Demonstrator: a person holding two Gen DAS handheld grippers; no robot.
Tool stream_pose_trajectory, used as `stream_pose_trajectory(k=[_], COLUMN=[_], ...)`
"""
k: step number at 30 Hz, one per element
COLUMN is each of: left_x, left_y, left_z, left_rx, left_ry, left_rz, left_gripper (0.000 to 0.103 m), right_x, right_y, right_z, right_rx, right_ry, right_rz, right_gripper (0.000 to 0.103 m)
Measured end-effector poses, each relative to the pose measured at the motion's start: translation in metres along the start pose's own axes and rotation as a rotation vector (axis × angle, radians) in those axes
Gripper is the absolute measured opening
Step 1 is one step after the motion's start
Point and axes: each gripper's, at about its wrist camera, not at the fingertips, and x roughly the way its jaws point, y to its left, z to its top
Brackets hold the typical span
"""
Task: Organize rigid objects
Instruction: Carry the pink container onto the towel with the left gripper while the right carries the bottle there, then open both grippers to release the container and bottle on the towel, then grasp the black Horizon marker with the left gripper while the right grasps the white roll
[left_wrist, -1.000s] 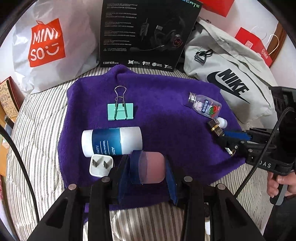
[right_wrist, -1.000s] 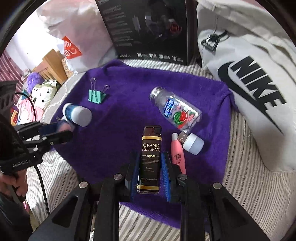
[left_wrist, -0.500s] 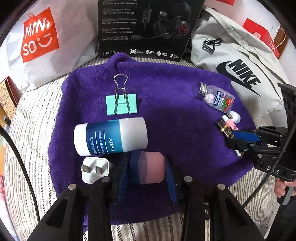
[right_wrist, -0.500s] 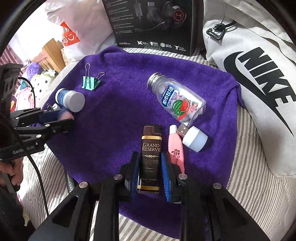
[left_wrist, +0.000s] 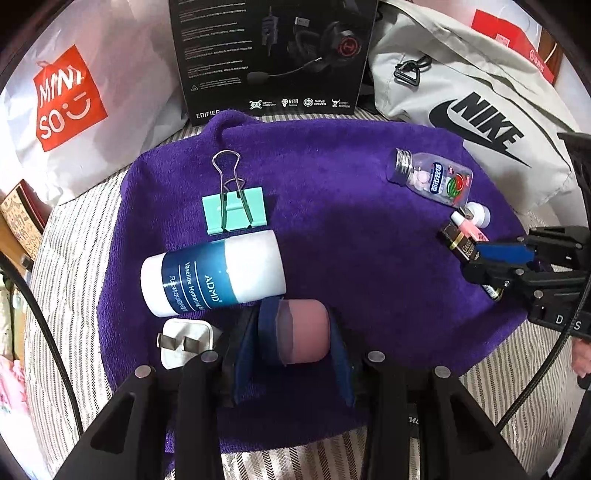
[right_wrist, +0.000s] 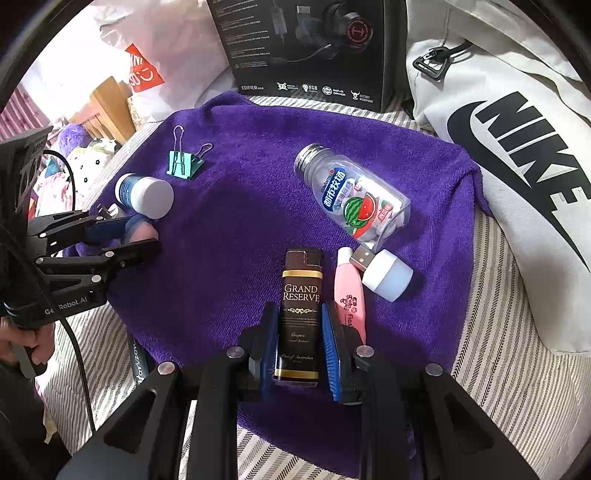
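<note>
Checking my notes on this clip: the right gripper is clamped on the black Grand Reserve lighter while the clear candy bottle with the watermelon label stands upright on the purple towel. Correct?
Not quite. The right gripper is clamped on the black Grand Reserve lighter, but the clear candy bottle with the watermelon label lies on its side on the purple towel, not upright. The right wrist view shows it.

In the left wrist view a towel (left_wrist: 332, 229) fills the frame's middle. On it, left of centre, a binder clip (left_wrist: 234, 214) lies just above a Vaseline tube (left_wrist: 214, 273), with a plug adapter (left_wrist: 184, 341) below. At right, a candy bottle (left_wrist: 432, 179) lies above a USB light (left_wrist: 478, 214). A headset box (left_wrist: 273, 55) stands along the top edge.
</note>
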Motion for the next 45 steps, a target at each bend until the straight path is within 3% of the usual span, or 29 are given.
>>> stream_pose_trajectory(k=[5,9,14,16,19,26,31,36,39,45], left_x=[-0.002,-0.003,-0.015,-0.025,-0.038,-0.069,-0.072,-0.046,-0.037,-0.024], left_y=[0.000,0.001,0.002,0.001,-0.003,-0.011,-0.022,-0.038,-0.044,-0.057], left_z=[-0.002,-0.005,-0.006,-0.007,-0.009,-0.026,-0.046,-0.056,-0.055,-0.054], left_rx=[0.005,-0.009,-0.047,-0.052,-0.042,-0.048,-0.105,-0.138,-0.176,-0.179], left_ry=[0.012,0.020,0.009,-0.006,-0.022,-0.043,-0.023,0.052,0.061,0.070], left_rz=[-0.008,-0.036,-0.058,-0.072,-0.059,-0.039,-0.112,-0.089,-0.103,-0.041], left_gripper=[0.040,0.050,0.051,0.061,0.061,0.061,0.061,0.061,0.061,0.061], right_x=[0.000,-0.001,-0.005,-0.008,-0.012,-0.024,-0.057,-0.090,-0.105,-0.119], right_y=[-0.002,-0.001,-0.003,-0.002,-0.001,-0.004,-0.008,-0.015,-0.016,-0.013], right_z=[0.001,0.001,-0.002,-0.006,-0.010,-0.021,-0.040,-0.073,-0.096,-0.131], right_rx=[-0.003,-0.016,0.011,0.013,0.016,0.062,0.089,0.143,0.168,0.203], right_ry=[0.007,0.014,0.033,0.042,0.039,0.018,-0.041,-0.091,-0.106,-0.113], right_rz=[0.014,0.011,0.009,0.005,0.014,0.010,0.017,0.018,0.026,0.041], right_gripper=[0.024,0.024,0.025,0.028,0.039,0.039,0.040,0.045,0.045,0.045])
